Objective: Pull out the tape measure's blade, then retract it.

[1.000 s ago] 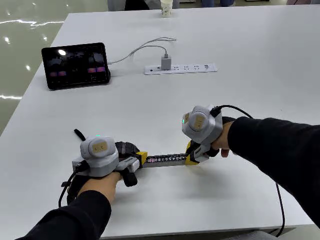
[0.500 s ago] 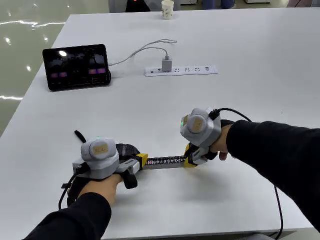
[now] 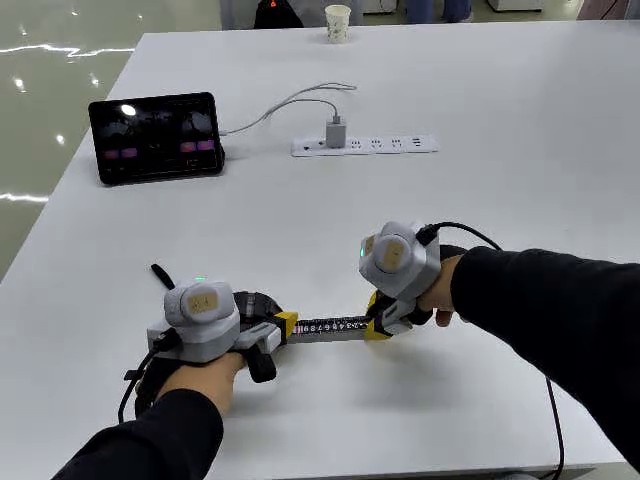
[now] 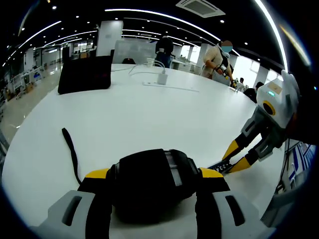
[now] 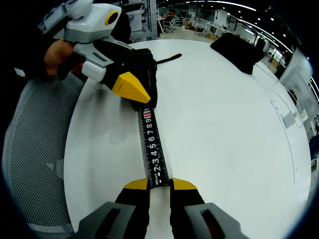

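Note:
A black tape measure case [image 4: 152, 181] lies low on the white table, and my left gripper [image 4: 154, 175] is shut on it, yellow-tipped jaws on either side. The case shows in the head view [image 3: 252, 306] beside the left gripper [image 3: 275, 328]. A short stretch of numbered blade [image 5: 152, 151] runs out of the case [image 5: 142, 69] across the table. My right gripper [image 5: 159, 185] is shut on the blade's end. In the head view the blade [image 3: 328, 326] spans between both grippers, with the right gripper [image 3: 375, 328] at its right end. A black wrist strap [image 4: 70, 149] trails from the case.
A dark tablet [image 3: 155, 135] stands at the back left of the table [image 3: 500, 180]. A white power strip [image 3: 366, 146] with a plugged charger and cable lies behind the grippers. A paper cup [image 3: 339, 22] sits at the far edge. Black cables hang off both grippers.
The visible blade between the grippers is slightly shorter, with the right gripper a little nearer the case. The head camera has tilted, shifting the scene downward.

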Demonstrator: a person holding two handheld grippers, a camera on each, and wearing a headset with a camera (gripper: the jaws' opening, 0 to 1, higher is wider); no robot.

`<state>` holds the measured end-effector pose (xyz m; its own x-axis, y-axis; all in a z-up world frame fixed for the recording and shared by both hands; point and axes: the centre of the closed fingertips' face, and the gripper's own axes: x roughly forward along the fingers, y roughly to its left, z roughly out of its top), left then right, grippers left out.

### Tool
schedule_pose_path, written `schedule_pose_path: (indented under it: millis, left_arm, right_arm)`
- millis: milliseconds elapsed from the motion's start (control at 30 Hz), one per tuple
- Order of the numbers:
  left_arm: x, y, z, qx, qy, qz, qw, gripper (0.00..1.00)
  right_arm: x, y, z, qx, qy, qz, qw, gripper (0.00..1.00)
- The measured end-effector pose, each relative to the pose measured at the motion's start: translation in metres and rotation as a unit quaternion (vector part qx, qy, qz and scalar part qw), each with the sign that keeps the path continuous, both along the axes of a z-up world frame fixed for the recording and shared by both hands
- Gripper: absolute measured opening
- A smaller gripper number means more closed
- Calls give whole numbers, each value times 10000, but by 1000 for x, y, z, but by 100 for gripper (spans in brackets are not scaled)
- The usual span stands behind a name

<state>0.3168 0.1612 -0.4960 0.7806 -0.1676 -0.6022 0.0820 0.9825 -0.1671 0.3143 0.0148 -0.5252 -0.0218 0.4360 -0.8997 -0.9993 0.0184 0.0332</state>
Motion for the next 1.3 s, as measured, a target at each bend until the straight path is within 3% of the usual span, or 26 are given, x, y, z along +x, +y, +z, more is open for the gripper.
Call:
schedule_pose_path:
  millis: [1300]
  left_arm:
    - [0, 0, 0, -22, 11, -21, 10000, 63]
  right_arm:
    - [-5, 23, 1, 255, 53, -20, 9997, 11]
